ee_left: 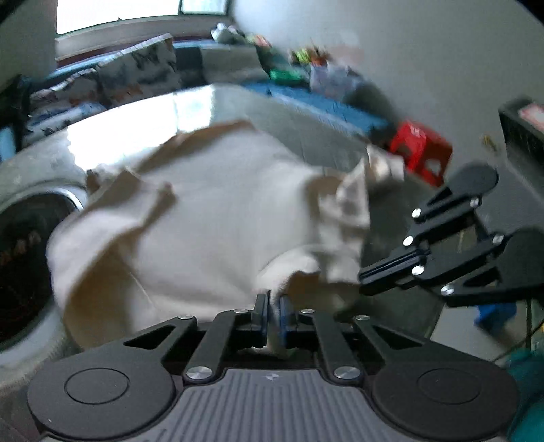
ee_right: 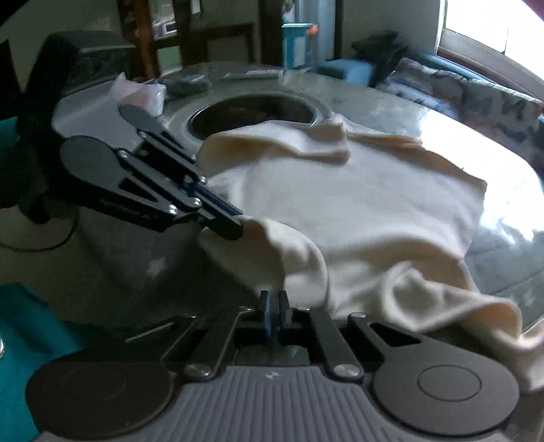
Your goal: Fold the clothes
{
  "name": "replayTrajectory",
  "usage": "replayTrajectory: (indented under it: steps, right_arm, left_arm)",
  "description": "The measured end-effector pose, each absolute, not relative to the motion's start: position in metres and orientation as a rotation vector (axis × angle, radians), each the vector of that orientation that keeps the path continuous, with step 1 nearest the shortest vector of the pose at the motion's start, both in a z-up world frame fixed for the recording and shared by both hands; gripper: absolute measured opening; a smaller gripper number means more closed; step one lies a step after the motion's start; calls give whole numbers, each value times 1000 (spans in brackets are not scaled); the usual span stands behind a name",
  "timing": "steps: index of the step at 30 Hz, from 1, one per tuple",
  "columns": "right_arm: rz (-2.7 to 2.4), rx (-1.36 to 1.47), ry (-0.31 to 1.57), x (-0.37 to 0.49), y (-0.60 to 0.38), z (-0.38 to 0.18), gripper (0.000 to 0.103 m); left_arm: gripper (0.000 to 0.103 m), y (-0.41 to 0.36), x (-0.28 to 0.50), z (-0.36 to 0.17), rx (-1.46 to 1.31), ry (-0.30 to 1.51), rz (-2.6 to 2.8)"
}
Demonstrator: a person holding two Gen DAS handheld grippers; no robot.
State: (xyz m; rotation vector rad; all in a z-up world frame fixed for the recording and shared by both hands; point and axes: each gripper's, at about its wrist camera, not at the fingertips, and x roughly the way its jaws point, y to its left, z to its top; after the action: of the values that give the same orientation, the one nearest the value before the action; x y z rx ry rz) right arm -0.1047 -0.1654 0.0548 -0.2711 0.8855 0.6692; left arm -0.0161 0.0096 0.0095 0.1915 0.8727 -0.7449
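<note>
Cream garment [ee_right: 357,210], looks like a knit top or sweatshirt, lies rumpled across a glossy grey table [ee_right: 493,142], body mostly spread flat, near hem bunched and lifted toward the cameras. Far side has a folded-over flap [ee_right: 306,142] next to a round dark recess [ee_right: 253,114] set in the tabletop; fabric edge just reaches its rim. Left gripper [ee_left: 273,302]: jaws pressed nearly together, pinching a fold of the cream cloth, fabric visibly drawn between the blue pads in the left wrist view; the right wrist view confirms it, cloth tented up to the tip [ee_right: 238,222]. Right gripper [ee_right: 272,299]: jaws pressed together; the cream hem runs right up to the tip, but whether cloth is actually between the pads I cannot tell from its own view. In the left wrist view the right gripper [ee_left: 365,280] sits just beside the garment's near right corner, tip at the cloth edge, contact unclear due to blur. Both grippers are at the same near edge, close together, angled down. Surroundings: patterned sofa cushions [ee_left: 136,71] behind the table, window [ee_left: 119,13] bright above, red plastic stool [ee_left: 420,149] on the floor beyond the table, blue mat [ee_left: 323,105] along the wall, teal cloth [ee_right: 30,326] at left in the right wrist view. Left wrist view is motion-blurred.
</note>
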Motion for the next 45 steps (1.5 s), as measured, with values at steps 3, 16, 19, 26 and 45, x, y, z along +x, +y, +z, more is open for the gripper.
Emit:
replayTrajectory:
  steps: [3,16,19,26,45]
  right_arm:
    - [637,-227,839,-99,-175,70,5]
    - [559,-247,879,-75,-178,34,11]
    - [543,-219,888,-85,-191,42,19]
    - [366,-90,840,-87,-257,70,20]
    - [-91,47,901,9,-364,34,7]
  left_arm:
    - [8,10,-18,10,202,882,-766]
    - [10,-14,11,36,98,815,-768]
    - [10,-30,24,22,62,846,-765]
    - [13,-60,23,-1,73,887,-821]
    - [31,-70,12,-7,77,895,-855]
